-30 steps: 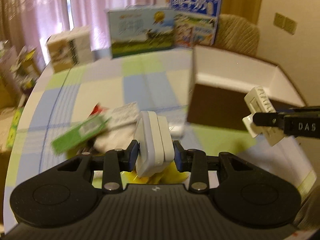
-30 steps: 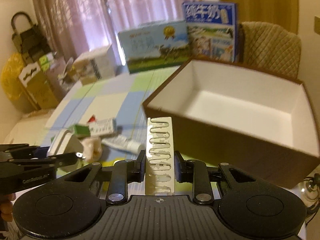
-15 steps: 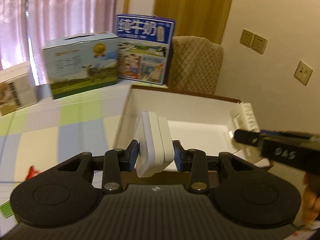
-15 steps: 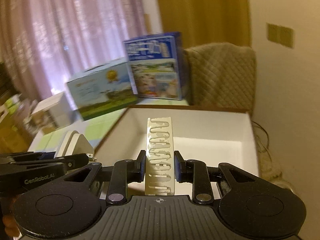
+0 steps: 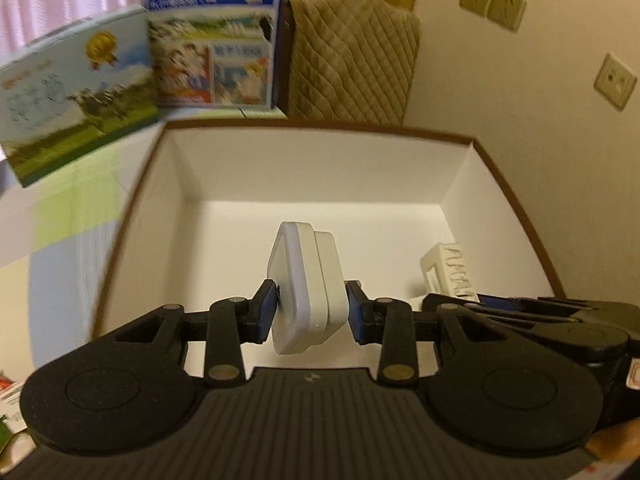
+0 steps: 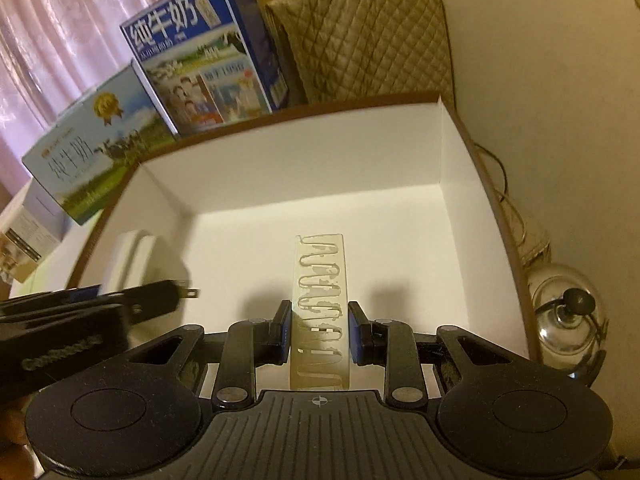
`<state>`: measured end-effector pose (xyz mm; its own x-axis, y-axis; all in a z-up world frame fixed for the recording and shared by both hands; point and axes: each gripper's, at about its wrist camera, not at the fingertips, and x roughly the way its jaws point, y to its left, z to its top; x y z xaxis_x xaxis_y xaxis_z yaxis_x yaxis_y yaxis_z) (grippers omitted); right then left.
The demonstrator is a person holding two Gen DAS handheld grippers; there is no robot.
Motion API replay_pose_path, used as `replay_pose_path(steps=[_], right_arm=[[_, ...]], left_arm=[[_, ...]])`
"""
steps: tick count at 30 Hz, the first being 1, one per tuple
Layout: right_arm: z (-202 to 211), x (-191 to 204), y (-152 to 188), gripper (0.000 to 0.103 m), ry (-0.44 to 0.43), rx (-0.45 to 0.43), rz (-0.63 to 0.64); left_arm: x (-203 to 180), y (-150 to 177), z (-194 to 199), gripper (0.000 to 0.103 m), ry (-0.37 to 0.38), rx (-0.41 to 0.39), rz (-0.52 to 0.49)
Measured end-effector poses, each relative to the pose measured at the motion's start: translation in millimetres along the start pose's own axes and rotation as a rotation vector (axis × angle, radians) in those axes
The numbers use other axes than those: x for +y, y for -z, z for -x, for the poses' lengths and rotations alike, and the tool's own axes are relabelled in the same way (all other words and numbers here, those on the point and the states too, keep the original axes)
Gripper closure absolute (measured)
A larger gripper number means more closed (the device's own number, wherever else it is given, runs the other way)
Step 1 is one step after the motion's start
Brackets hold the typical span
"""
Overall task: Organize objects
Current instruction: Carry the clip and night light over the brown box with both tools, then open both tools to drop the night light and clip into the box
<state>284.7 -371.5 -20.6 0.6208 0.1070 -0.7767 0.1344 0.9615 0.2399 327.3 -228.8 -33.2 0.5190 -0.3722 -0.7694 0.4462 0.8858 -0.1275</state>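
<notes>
A brown box with a white inside (image 5: 320, 168) fills both views. My left gripper (image 5: 311, 312) is shut on a white plug adapter (image 5: 306, 284), held on edge over the box floor near the front wall. In the right wrist view that adapter (image 6: 134, 260) shows at the left, its metal prongs (image 6: 191, 292) pointing right. My right gripper (image 6: 319, 328) is shut on a cream ribbed plastic strip (image 6: 320, 300), standing upright above the floor of the box (image 6: 304, 168). The same strip (image 5: 450, 276) appears at the right of the left wrist view. The box floor looks bare.
Two milk cartons stand behind the box, a blue one (image 6: 200, 56) and a green-and-blue one (image 6: 92, 152). A quilted chair back (image 5: 352, 56) is beyond the far wall. A glass pot (image 6: 568, 312) sits right of the box. The wall with sockets (image 5: 492, 4) is close.
Both grippers carried their items from over the checked tablecloth to above the box, then lower inside it. The loose packets on the table have left view.
</notes>
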Motion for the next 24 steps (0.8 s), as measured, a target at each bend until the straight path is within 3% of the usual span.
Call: replay_pose_path(steps=[13, 19, 24], right_arm=[[-32, -7, 8, 0.078, 0.012, 0.054, 0.012], [-34, -8, 8, 0.078, 0.010, 0.052, 0.002], [-32, -9, 6, 0.078, -0.017, 0.043, -0.022]], left_arm=[[-1, 6, -45, 0.071, 0.038, 0.100, 0.009], [4, 3, -38, 0.060, 0.030, 0.074, 0.012], [11, 4, -30, 0.043, 0.003, 0.056, 0.017]])
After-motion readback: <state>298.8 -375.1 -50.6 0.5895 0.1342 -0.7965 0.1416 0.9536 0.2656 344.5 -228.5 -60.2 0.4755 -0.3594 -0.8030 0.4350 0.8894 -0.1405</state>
